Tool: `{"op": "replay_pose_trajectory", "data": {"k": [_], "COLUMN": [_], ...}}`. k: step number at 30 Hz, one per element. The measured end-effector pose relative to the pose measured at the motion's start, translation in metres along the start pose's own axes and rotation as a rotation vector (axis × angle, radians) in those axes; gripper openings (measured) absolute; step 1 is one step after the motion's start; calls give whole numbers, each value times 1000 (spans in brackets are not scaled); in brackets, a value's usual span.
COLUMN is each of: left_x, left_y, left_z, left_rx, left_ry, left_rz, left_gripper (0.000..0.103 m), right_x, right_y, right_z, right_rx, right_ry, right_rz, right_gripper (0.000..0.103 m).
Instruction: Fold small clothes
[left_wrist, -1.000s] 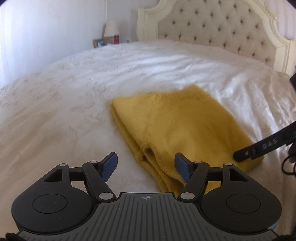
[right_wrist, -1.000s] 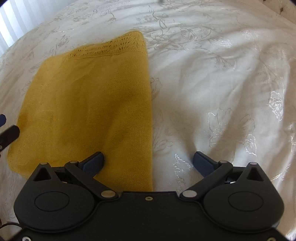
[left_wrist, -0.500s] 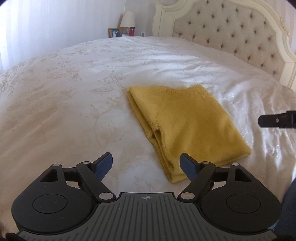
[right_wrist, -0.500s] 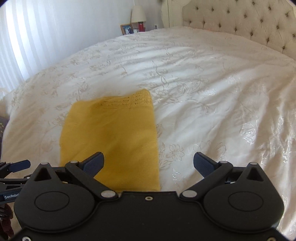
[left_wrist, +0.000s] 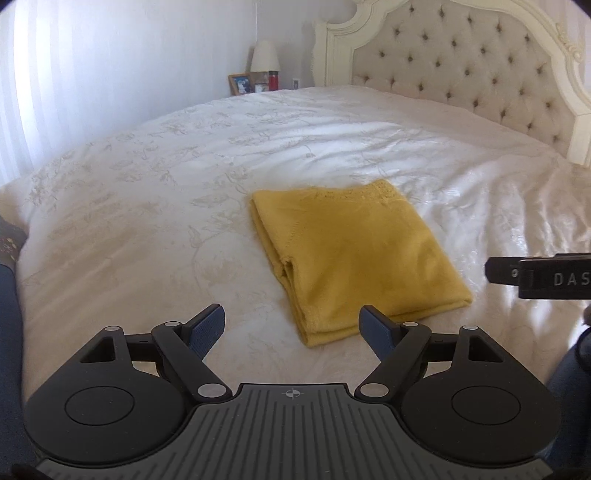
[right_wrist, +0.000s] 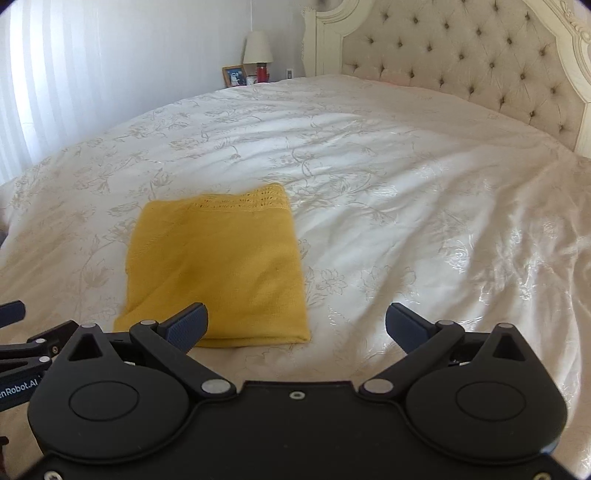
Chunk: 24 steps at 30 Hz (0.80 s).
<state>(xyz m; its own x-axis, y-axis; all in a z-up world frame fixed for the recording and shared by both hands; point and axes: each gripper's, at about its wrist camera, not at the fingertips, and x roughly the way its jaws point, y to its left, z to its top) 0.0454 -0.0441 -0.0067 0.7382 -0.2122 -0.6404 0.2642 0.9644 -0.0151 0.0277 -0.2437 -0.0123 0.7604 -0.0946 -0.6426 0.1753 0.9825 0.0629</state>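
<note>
A yellow knit garment (left_wrist: 354, 258) lies folded into a flat rectangle on the white bedspread (left_wrist: 147, 206); it also shows in the right wrist view (right_wrist: 218, 273). My left gripper (left_wrist: 293, 326) is open and empty, raised above the bed just short of the garment's near corner. My right gripper (right_wrist: 295, 325) is open and empty, above the garment's near right corner. The right gripper's body shows at the right edge of the left wrist view (left_wrist: 546, 277).
A tufted cream headboard (left_wrist: 461, 62) stands at the far end of the bed. A nightstand with a lamp (left_wrist: 264, 57), a picture frame (left_wrist: 240, 83) and a red bottle sits in the far corner. Curtains (right_wrist: 44, 74) hang on the left.
Both grippers have pulled back and up from the folded garment, which now looks smaller and farther away. Both stay open. The garment has not moved.
</note>
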Motion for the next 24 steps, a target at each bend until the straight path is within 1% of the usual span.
{"op": "replay_pose_trajectory", "data": {"k": [2, 5, 9, 11, 13, 20, 24], "left_x": [3, 8, 12, 12, 12, 14, 15], "left_y": [2, 4, 3, 4, 4, 2, 0], "left_z": [0, -1, -1, -1, 0, 0, 0], "left_rx": [-24, -34, -29, -31, -35, -42, -47], "left_ry": [31, 65, 78, 85, 92, 116, 130], "left_rz": [-16, -13, 17, 29, 25, 17, 12], "left_gripper": [79, 79, 79, 79, 79, 79, 79], "right_x": [2, 3, 4, 6, 7, 8, 9], "right_y": [-2, -3, -7, -8, -8, -3, -6], "right_z": [-3, -6, -7, -7, -8, -9, -9], "right_rx": [14, 38, 79, 99, 107, 88, 99], "right_ry": [15, 22, 22, 32, 34, 44, 45], "right_rz": [31, 58, 78, 80, 79, 83, 93], "right_gripper": [102, 102, 102, 102, 102, 102, 102]}}
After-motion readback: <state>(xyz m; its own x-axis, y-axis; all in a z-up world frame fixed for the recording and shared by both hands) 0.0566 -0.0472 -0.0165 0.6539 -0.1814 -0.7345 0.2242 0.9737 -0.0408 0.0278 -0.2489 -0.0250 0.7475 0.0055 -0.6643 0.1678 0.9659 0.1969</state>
